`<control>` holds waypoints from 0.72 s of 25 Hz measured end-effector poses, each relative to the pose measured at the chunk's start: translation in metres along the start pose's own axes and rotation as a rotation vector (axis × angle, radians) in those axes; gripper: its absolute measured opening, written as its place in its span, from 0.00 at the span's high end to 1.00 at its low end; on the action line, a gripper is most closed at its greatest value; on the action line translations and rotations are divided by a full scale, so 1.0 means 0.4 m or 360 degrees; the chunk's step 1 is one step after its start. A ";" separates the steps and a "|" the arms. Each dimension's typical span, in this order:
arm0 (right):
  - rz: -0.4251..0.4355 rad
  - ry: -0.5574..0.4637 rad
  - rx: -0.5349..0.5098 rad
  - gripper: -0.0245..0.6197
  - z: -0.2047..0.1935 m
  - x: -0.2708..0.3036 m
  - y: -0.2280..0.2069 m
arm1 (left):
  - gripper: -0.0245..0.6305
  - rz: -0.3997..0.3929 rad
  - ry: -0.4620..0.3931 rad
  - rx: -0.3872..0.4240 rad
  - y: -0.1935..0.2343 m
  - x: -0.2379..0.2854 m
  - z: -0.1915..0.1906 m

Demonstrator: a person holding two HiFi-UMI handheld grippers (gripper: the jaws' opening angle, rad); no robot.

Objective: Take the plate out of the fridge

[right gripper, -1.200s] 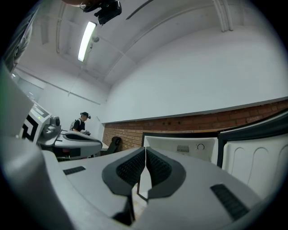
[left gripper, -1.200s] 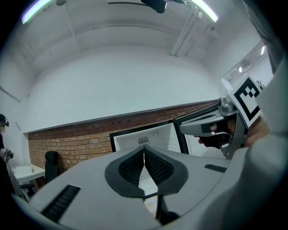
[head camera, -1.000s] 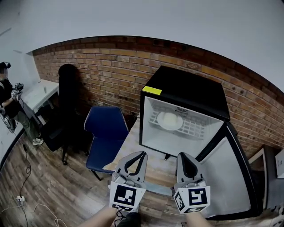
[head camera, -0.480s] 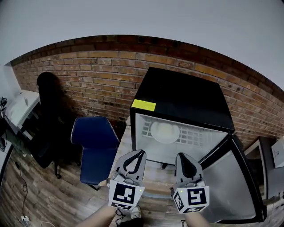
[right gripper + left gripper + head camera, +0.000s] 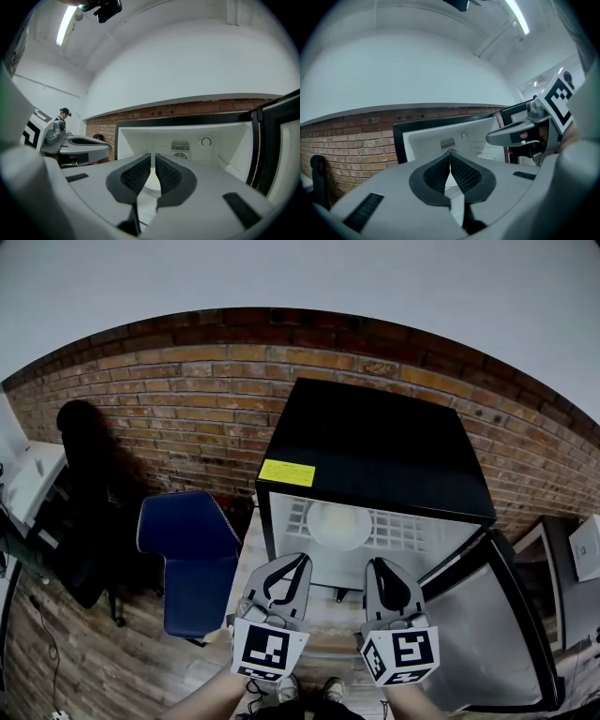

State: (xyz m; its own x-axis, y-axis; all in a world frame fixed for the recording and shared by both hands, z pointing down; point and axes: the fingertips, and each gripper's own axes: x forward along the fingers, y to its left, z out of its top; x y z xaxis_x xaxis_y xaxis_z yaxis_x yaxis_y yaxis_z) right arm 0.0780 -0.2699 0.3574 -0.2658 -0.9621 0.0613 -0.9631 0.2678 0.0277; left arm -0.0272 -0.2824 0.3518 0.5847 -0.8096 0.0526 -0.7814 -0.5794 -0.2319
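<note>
A white plate lies on the wire shelf inside the open black mini fridge. In the head view my two grippers hover side by side just before the opening, pointing level at it. The left gripper is shut with nothing in it, and its own view shows its pads pressed together in front of the white fridge interior. The right gripper is also shut and empty, and its tips aim at the back wall of the fridge.
The fridge door hangs open at the right. The fridge stands on a wooden table against a brick wall. A blue chair and a black office chair stand at the left. A person stands far off.
Both grippers have come closer to the fridge, whose opening now lies straight ahead of them instead of off to the right. Their jaws have stayed shut and empty.
</note>
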 end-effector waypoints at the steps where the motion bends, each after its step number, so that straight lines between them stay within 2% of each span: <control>1: 0.0002 0.0007 0.0019 0.91 -0.004 0.006 -0.004 | 0.93 -0.0002 0.0008 -0.0002 -0.002 0.006 -0.004; 8: 0.0044 0.0068 0.0172 0.90 -0.044 0.053 -0.037 | 0.93 0.0005 0.0044 0.0033 -0.013 0.055 -0.020; 11: 0.0075 0.0119 0.0290 0.82 -0.070 0.078 -0.046 | 0.93 0.0009 0.0058 0.0035 -0.014 0.071 -0.023; 18: 0.0085 0.0199 0.0570 0.79 -0.137 0.129 -0.065 | 0.93 0.0030 0.0120 0.0058 -0.011 0.096 -0.051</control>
State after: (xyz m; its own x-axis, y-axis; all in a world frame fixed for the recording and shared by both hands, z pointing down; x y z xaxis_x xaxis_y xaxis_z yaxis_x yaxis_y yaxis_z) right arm 0.0917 -0.3236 0.4143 -0.3301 -0.9276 0.1751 -0.9079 0.2612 -0.3279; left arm -0.0056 -0.3129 0.3747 0.5509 -0.8259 0.1204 -0.7828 -0.5613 -0.2686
